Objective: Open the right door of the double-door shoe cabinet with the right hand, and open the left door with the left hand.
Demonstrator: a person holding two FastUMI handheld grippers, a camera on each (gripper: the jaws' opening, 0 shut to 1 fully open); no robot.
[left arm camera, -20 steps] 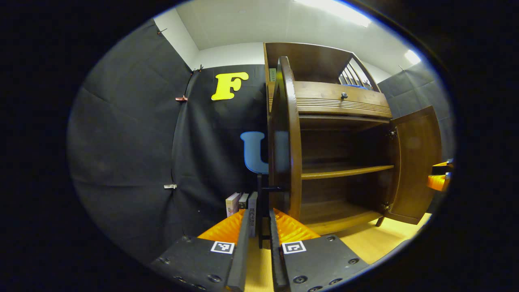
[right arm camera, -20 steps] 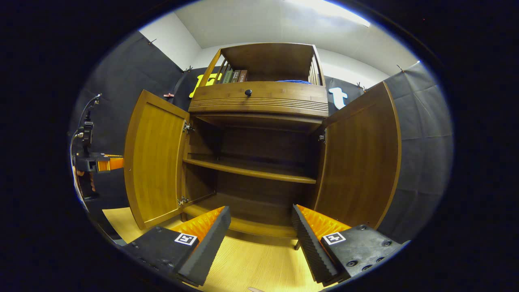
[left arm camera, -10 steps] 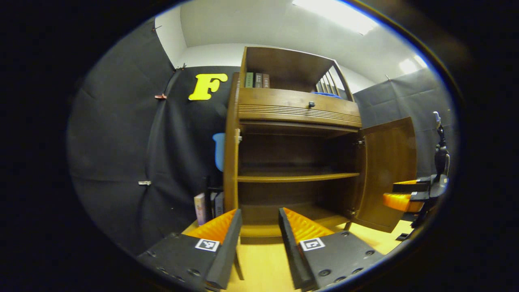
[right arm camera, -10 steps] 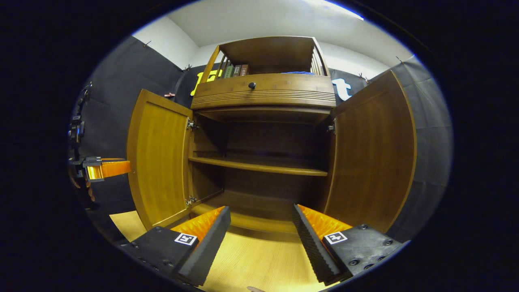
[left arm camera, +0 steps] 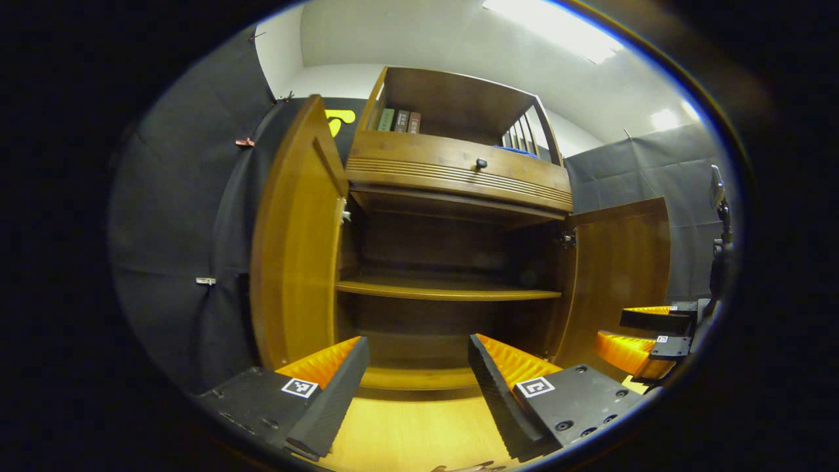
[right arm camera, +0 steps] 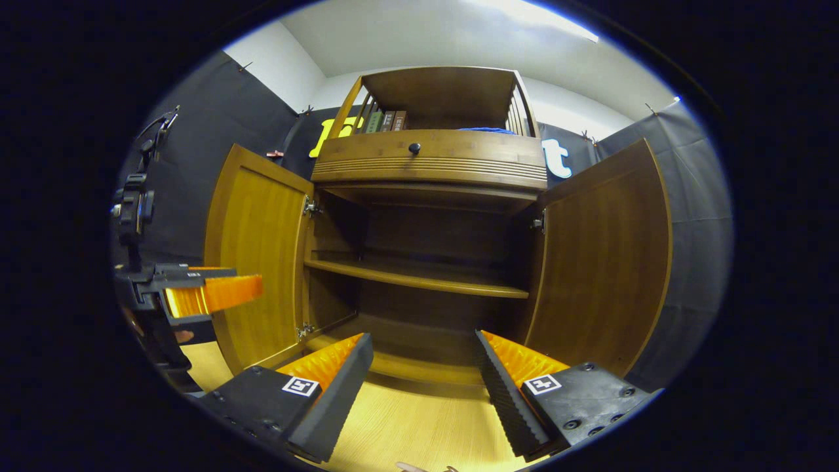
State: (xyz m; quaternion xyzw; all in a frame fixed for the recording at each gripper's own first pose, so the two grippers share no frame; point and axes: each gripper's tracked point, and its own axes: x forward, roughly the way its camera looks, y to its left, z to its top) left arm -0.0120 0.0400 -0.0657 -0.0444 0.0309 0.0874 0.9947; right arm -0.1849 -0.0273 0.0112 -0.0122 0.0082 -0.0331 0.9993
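We see the shoe cabinet (right arm camera: 426, 196) standing with both doors swung wide. In the right gripper view the left door (right arm camera: 255, 249) hangs out to one side and the right door (right arm camera: 603, 262) to the other, with a bare shelf (right arm camera: 419, 278) between them. Our right gripper (right arm camera: 423, 387) is spread wide and holds nothing, its fingers apart over the wooden floor (right arm camera: 406, 426). The left gripper (left arm camera: 416, 387) is likewise wide open and empty (it also appears at the edge of the right gripper view, just beside the left door). A drawer (right arm camera: 429, 157) sits above the doors, books (right arm camera: 383, 121) on top.
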